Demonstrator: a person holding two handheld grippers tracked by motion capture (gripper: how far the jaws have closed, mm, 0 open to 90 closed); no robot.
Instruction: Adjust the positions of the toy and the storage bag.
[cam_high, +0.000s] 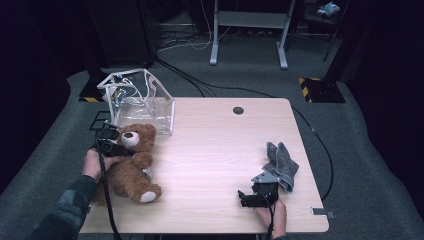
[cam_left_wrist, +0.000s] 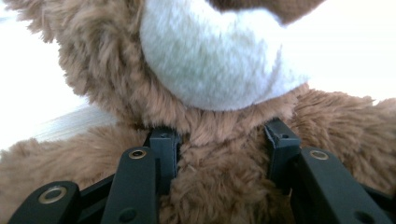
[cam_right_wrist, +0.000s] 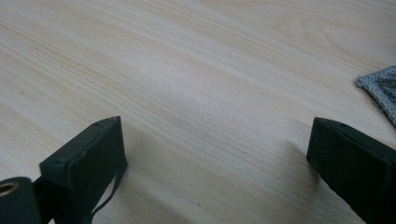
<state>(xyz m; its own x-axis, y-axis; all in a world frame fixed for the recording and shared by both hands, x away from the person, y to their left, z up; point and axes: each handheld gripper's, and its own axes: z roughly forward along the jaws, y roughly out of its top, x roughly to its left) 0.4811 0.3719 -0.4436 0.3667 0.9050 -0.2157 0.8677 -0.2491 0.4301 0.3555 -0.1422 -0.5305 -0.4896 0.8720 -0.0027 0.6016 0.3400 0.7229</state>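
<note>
Pale wood-grain table (cam_high: 220, 155), rectangular with rounded corners, one round cable hole (cam_high: 238, 110) near its far edge. Grey carpet (cam_high: 350, 150) all round; black cables (cam_high: 200, 85) run across it toward a grey metal desk frame (cam_high: 248, 30) at the back. Room edges are dark, and a yellow-and-black striped floor marking (cam_high: 312, 82) sits far right.

On my left side, the brown plush teddy bear with a white muzzle (cam_high: 131, 165) lies on its back near the table's left edge. Just behind its head stands a clear plastic bag with white trim (cam_high: 140, 102). My left gripper (cam_high: 111, 142) is at the bear's neck; in the left gripper view its jaws sit on either side of the fur under the muzzle (cam_left_wrist: 219, 154), pressed into it.

My right gripper (cam_high: 252, 195) rests near the front right of the table, jaws wide apart over bare wood (cam_right_wrist: 210, 116). A crumpled grey knitted cloth (cam_high: 281, 162) lies just beside it.
</note>
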